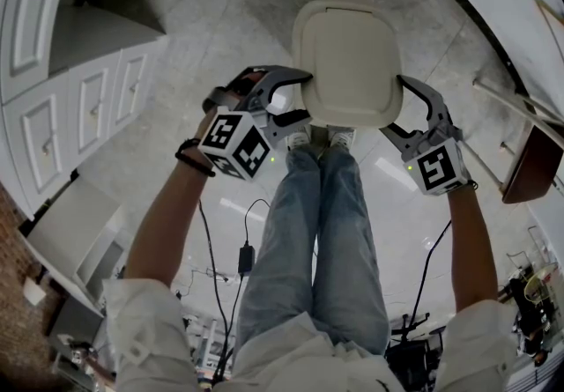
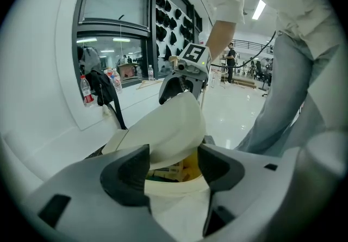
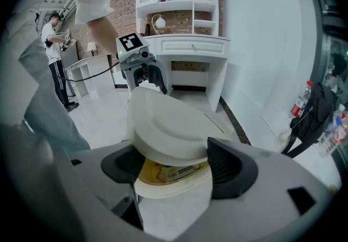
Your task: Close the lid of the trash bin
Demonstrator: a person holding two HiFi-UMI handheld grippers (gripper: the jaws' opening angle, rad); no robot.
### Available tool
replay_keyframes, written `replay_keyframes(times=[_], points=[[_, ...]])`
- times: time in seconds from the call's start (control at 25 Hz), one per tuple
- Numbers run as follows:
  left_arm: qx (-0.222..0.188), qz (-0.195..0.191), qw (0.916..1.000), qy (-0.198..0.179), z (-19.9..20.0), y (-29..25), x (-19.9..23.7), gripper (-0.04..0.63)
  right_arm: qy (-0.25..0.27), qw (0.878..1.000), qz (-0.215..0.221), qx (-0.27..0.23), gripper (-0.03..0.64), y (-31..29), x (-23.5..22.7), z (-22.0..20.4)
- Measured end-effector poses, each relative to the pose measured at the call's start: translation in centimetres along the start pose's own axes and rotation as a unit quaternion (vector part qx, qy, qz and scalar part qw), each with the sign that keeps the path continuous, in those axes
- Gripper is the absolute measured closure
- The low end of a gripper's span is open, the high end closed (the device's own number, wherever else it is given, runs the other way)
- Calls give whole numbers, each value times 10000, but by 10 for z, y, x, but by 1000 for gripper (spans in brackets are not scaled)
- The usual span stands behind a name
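Note:
The cream trash bin stands on the floor just past the person's shoes, its lid [image 1: 348, 55] [image 2: 174, 121] [image 3: 168, 126] lowered most of the way. A gap still shows under the lid above the bin's rim [image 2: 174, 187] [image 3: 168, 185], with yellow trash [image 3: 163, 170] inside. My left gripper [image 1: 304, 95] [image 2: 173, 165] is at the lid's left edge and my right gripper [image 1: 397, 106] [image 3: 171, 162] at its right edge. Each stands open, jaws straddling the lid's edge without pressing it. Each gripper view shows the other gripper beyond the lid.
White cabinets [image 1: 79, 99] [image 3: 190, 45] line the left wall. A wooden chair [image 1: 529, 161] stands at the right. Cables [image 1: 247, 254] trail on the floor beside the person's legs [image 1: 322, 205]. A bottle [image 2: 87, 90] and a black bag [image 2: 103, 88] sit on a ledge behind the bin.

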State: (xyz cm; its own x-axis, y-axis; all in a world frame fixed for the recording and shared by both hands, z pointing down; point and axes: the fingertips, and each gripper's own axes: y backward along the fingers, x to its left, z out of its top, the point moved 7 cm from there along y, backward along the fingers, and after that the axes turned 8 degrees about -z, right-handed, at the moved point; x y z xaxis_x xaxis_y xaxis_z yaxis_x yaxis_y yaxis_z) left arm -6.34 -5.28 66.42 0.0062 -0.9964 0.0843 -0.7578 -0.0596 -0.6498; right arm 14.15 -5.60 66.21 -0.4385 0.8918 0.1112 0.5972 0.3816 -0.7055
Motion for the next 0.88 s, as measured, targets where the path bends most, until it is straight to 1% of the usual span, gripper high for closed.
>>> replay_keyframes(times=[0.4,0.88], points=[[169,-107,9998,-68,-6,-6,-7,298,-46,9996,278,87,199,-5,13,-8],[195,-241,9995,24,-11,-12,-12,291,28,9990,407,163,176,-8,19,-15]])
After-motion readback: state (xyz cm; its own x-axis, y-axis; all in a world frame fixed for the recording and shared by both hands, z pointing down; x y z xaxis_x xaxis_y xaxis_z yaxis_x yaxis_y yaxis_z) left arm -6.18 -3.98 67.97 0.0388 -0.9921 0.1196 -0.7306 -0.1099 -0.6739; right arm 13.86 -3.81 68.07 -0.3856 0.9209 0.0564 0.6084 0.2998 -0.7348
